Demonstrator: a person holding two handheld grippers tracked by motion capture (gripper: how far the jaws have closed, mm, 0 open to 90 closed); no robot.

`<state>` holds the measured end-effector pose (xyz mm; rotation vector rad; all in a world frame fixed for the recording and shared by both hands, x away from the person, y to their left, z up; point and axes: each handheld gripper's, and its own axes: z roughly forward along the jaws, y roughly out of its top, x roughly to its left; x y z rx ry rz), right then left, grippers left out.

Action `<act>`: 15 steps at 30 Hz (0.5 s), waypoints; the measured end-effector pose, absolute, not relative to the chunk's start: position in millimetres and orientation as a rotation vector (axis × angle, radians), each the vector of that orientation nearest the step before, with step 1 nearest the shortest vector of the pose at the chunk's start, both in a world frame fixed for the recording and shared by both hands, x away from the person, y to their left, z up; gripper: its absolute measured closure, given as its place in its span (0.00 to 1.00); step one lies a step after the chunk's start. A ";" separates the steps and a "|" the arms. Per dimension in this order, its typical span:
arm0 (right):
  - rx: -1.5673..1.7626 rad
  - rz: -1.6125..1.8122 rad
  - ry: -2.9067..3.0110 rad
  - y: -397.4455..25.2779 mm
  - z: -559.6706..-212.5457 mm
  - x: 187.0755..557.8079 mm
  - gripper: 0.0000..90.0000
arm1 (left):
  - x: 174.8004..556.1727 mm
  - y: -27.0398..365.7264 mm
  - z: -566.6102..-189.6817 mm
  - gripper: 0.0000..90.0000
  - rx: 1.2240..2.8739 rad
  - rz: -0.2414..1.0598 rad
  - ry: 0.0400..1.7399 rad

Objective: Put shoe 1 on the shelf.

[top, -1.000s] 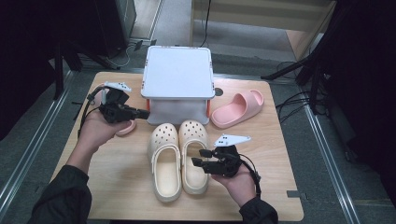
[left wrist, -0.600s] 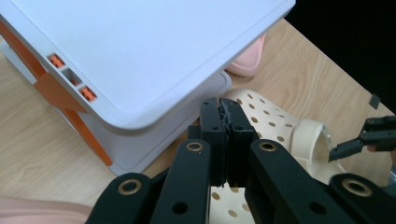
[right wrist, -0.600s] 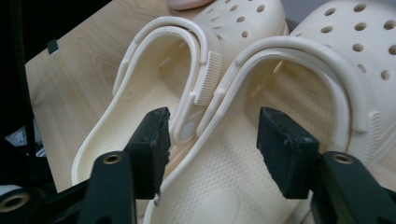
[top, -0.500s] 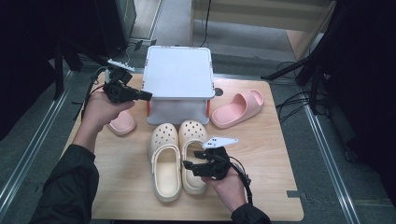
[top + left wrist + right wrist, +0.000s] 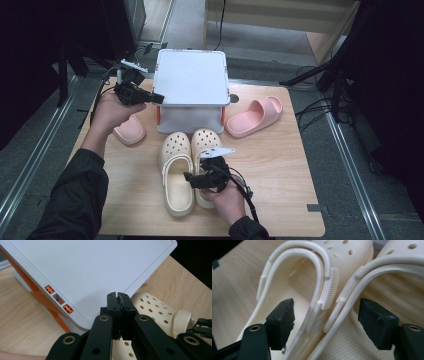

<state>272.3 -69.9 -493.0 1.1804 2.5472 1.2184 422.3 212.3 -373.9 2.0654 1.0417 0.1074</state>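
— Where were the two cream perforated foam clogs (image 5: pixel 187 170)?
— Side by side on the wooden desk (image 5: pixel 280 165); the right gripper (image 5: pixel 325 315) straddled their touching inner walls, jaws wide apart.
— The left gripper (image 5: pixel 119 306)?
— Jaws closed, empty, over the white lidded plastic box (image 5: pixel 191 82).

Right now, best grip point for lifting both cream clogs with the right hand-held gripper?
Pinch the two touching inner side walls of the cream clogs together, coming from above at the heel end. The open right hand-held gripper already straddles them, one jaw in each foot opening.
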 end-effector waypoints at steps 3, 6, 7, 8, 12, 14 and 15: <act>1.197 1.192 2.546 -63.0 -497.4 273.4 0.33 | 424.4 214.5 -373.5 0.98 2.066 0.124 1.052; 1.206 1.149 2.534 -56.7 -499.6 275.5 0.33 | 426.1 215.3 -374.1 0.98 2.060 0.130 1.060; 1.210 1.133 2.533 -55.1 -500.0 276.3 0.33 | 426.8 215.3 -374.2 0.98 2.063 0.133 1.063; 1.212 1.132 2.531 -54.3 -500.8 277.6 0.33 | 427.6 215.3 -374.4 0.98 2.062 0.134 1.061; 1.253 1.129 2.514 -53.8 -502.0 281.6 0.40 | 430.3 215.6 -375.6 0.98 2.065 0.141 1.070; 1.251 1.115 2.513 -53.7 -503.0 282.9 0.42 | 430.4 215.4 -375.8 0.98 2.066 0.139 1.065; 1.252 1.116 2.513 -53.7 -503.7 283.6 0.42 | 430.2 215.0 -375.8 0.98 2.068 0.142 1.062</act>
